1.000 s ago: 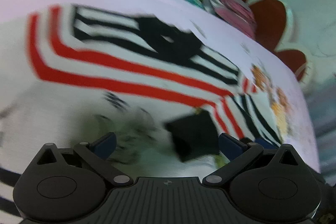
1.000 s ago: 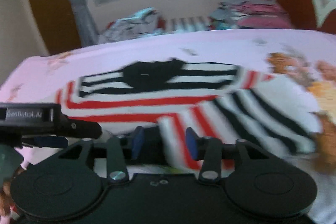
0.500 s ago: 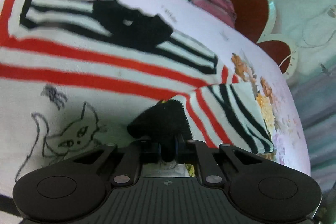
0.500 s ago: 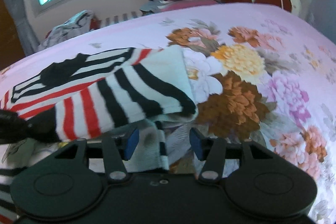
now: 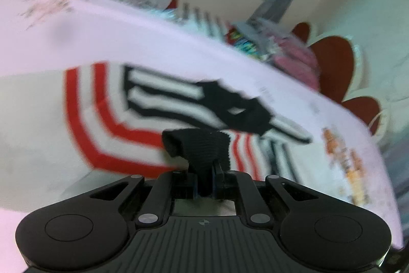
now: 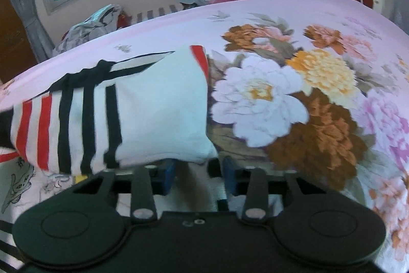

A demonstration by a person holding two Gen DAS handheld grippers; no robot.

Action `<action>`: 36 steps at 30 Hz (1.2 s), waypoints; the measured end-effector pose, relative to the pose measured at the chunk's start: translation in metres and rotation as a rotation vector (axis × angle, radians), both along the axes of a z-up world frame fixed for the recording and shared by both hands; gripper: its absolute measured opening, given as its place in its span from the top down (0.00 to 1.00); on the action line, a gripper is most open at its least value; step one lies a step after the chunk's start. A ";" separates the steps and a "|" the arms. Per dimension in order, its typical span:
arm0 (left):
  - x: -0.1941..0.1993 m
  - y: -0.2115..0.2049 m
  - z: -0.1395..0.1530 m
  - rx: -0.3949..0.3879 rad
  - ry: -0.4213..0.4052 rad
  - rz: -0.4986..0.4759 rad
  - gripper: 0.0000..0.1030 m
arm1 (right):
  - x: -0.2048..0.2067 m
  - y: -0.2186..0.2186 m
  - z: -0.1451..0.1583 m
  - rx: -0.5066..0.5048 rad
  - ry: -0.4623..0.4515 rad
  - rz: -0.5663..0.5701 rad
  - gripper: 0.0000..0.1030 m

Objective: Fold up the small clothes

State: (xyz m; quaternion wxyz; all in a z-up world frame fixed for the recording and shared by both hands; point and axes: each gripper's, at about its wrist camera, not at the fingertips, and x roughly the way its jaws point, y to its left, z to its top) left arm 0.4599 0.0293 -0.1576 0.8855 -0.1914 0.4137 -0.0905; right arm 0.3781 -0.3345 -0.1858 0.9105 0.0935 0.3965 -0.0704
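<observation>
Left wrist: left gripper (image 5: 205, 183) pinches shirt's black cuff (image 5: 198, 145)

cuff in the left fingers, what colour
Black ribbed knit cuff, clearest in the left wrist view.

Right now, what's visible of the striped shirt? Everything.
The striped shirt is a small white knit top with red and black bands and a black collar. It lies spread on the pink floral bedsheet, one sleeve folded across it. The left tongs are shut on that sleeve's black ribbed cuff. A white fold at the sleeve's shoulder end lies just ahead of the right tongs, which have been closing; whether they pinch it can't be told. A cat drawing shows lower on the front.
</observation>
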 end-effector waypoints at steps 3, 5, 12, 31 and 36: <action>-0.001 0.002 -0.021 0.031 0.039 0.005 0.91 | 0.001 -0.001 -0.003 -0.011 0.007 -0.010 0.85; -0.001 0.000 -0.027 0.041 0.042 0.004 0.91 | -0.004 -0.011 -0.003 0.017 -0.002 -0.046 0.86; -0.007 0.004 -0.017 0.078 0.026 0.028 0.72 | -0.015 -0.021 -0.002 0.060 0.014 -0.048 0.81; 0.002 -0.043 -0.013 0.175 -0.061 -0.106 0.35 | 0.076 -0.035 0.010 0.144 -0.041 0.010 0.47; 0.002 -0.042 -0.022 0.182 -0.060 -0.124 0.35 | 0.116 -0.039 0.003 0.191 -0.035 -0.010 0.47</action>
